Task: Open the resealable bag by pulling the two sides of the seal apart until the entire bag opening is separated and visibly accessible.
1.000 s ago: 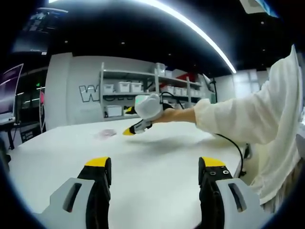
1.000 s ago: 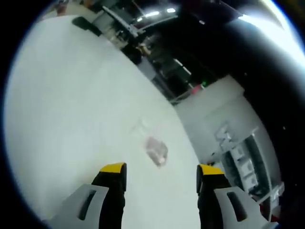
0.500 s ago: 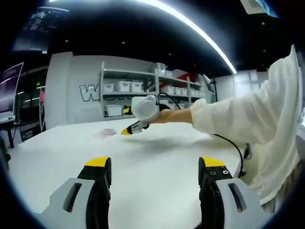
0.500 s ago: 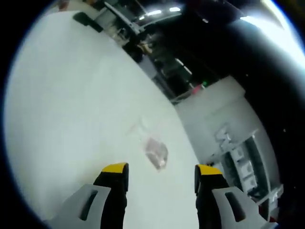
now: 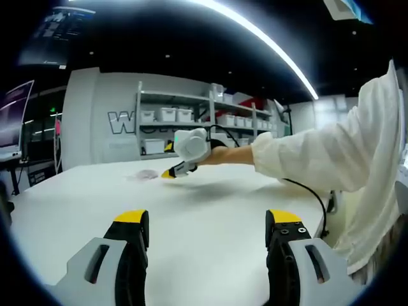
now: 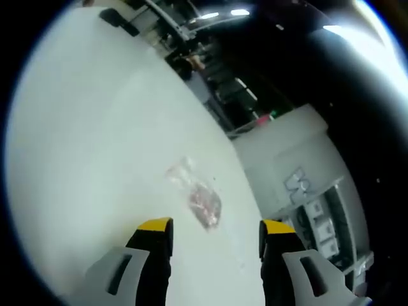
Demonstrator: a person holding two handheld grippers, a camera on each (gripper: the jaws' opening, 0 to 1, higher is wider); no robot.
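A small clear resealable bag (image 6: 199,196) with reddish-pink contents lies flat on the white table (image 6: 83,146), just ahead of my right gripper (image 6: 215,231), whose yellow-tipped jaws stand open and hold nothing. In the left gripper view the same bag (image 5: 144,174) is a small pinkish patch far across the table. There the right gripper (image 5: 171,172) hovers right beside it, held out on a white-sleeved arm (image 5: 306,162). My left gripper (image 5: 205,223) is open and low over the near part of the table, far from the bag.
A person in a white coat (image 5: 382,178) stands at the right with a black cable (image 5: 312,197) trailing over the table edge. Shelving with white bins (image 5: 172,121) lines the back wall. Dark furniture (image 6: 118,18) stands past the table's far edge.
The right gripper has moved closer to the bag, which now looks larger between its jaws. In the left gripper view the arm has reached further left toward the bag. The left gripper holds still.
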